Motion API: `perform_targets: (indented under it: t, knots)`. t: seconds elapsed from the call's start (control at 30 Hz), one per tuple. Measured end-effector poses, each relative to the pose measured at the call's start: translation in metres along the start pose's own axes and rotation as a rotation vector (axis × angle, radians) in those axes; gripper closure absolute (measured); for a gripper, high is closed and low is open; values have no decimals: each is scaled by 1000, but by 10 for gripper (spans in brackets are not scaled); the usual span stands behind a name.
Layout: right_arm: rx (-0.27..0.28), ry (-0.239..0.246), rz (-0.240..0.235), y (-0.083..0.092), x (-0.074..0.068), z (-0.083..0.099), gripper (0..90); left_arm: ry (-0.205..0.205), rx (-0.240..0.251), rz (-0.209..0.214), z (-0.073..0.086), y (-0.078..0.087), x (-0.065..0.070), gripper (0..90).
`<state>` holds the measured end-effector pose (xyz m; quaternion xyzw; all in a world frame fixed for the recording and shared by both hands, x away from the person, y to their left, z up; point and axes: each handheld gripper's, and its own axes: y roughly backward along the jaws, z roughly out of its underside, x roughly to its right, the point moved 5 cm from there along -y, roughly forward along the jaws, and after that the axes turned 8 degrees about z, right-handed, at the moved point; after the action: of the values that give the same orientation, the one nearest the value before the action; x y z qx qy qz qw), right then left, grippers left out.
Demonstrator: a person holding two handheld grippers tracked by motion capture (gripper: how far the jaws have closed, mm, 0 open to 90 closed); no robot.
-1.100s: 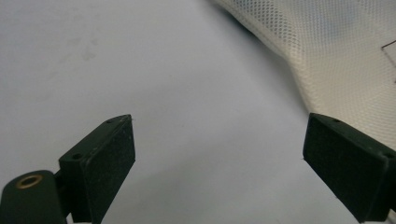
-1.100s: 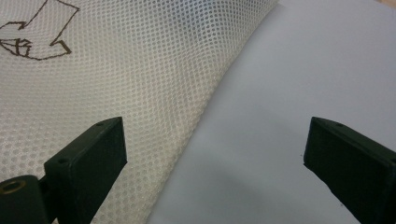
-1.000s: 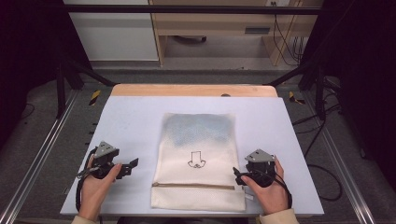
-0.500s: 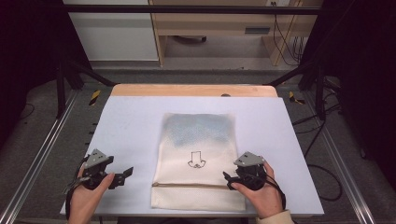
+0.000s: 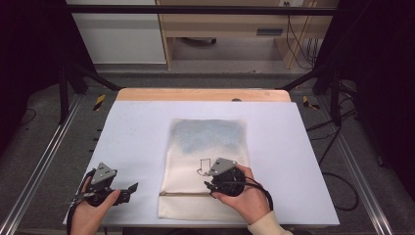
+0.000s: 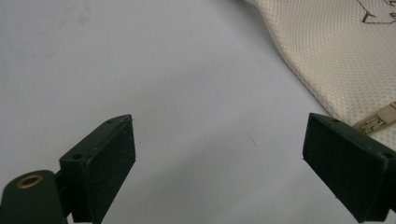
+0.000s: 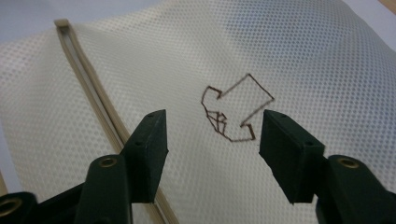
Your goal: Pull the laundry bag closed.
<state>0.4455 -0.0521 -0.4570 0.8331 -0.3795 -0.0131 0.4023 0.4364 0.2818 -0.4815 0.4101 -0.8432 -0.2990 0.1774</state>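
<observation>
Mesh bag: a cream mesh laundry bag (image 5: pixel 208 166) lies flat at lower centre of the high view on the pale blue worktop (image 5: pixel 137 127); something bluish shows through its upper part.
Zipper: a beige zipper (image 5: pixel 183 194) runs across the bag near its lower edge; in the right gripper view it runs from upper left toward bottom centre (image 7: pixel 88 88).
Printed mark: a dark outline drawing (image 7: pixel 233 109) sits mid-bag.
Right tongs: the right tongs (image 5: pixel 209 187) hover over the lower part of the bag, beside the zipper; the jaws have just been closing and stand partly apart, with only the bag's mesh seen beyond the gap, not pinched.
Left tongs: the left tongs (image 5: pixel 129 190) are at lower left, over bare worktop, just beside the bag's left edge; jaws wide apart, holding nothing.
</observation>
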Motion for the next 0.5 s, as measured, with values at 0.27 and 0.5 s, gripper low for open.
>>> perform_targets:
  t: [0.27, 0.5]
  knots:
    - [19, 66, -24, -15, -13, -34, 459, 20, 25, -12, -1, 2, -7, 103]
    - [24, 115, -82, -25, -37, -54, 558, 36, 34, -25, -2, 2, -16, 126]
